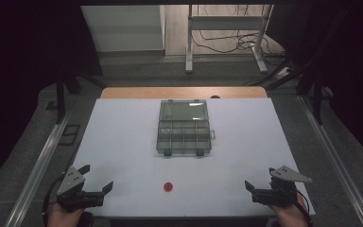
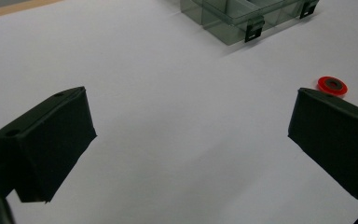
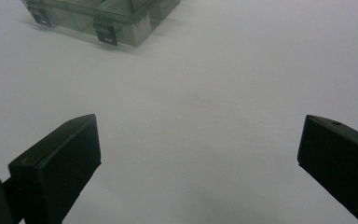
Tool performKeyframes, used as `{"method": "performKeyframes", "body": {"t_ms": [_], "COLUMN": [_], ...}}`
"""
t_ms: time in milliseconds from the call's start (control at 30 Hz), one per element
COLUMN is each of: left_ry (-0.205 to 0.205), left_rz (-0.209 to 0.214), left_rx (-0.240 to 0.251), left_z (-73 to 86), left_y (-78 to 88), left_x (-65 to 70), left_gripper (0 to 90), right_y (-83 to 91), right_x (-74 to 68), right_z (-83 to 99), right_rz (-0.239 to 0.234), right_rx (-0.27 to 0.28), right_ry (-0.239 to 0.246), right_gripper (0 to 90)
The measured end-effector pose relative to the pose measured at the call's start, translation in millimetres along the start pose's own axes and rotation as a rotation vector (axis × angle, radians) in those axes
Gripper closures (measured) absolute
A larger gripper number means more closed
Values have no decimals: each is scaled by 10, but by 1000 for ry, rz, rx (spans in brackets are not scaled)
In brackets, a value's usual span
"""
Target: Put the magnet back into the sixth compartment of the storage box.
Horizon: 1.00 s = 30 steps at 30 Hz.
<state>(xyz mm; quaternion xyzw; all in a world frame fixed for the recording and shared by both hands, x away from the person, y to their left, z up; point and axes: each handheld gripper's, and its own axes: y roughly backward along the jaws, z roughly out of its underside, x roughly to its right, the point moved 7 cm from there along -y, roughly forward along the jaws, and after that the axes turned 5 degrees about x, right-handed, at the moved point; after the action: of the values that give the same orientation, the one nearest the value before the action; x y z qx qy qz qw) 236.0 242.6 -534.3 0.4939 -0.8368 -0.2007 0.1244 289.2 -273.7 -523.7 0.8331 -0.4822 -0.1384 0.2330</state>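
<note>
Resting at the table's near edge with jaws spread and nothing between them, the left gripper [image 1: 97, 178] and right gripper [image 1: 260, 178] flank a small red ring [image 1: 168, 186] lying between them on the white table [image 1: 123, 142], the clear compartment box [image 1: 184, 127] farther back.

The left hand-held gripper [image 1: 97, 177] and the right hand-held gripper [image 1: 260, 178] are both black, each with a grey three-cornered plate on top that bears small screw holes. A dark cable trails from each beside the bare hand that grips it. Up close, the jaws end in blocky, matt black wedge-shaped pads with a small round hole near the upper edge.
</note>
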Motion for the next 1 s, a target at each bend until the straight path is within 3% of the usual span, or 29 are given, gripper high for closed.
{"method": "performKeyframes", "body": {"t_ms": [700,1000], "left_ry": [-4,-3], "left_rz": [17,23], "left_rx": [22,25], "left_z": [-2,-2], "left_y": [18,18], "left_x": [8,10], "left_gripper": [8,9], "right_y": [-53,-111], "right_x": [-33,-80], "right_z": [19,22], "right_rz": [-44,-57], "right_rx": [-50,-86], "right_ry": [7,65], "right_gripper": [0,0]}}
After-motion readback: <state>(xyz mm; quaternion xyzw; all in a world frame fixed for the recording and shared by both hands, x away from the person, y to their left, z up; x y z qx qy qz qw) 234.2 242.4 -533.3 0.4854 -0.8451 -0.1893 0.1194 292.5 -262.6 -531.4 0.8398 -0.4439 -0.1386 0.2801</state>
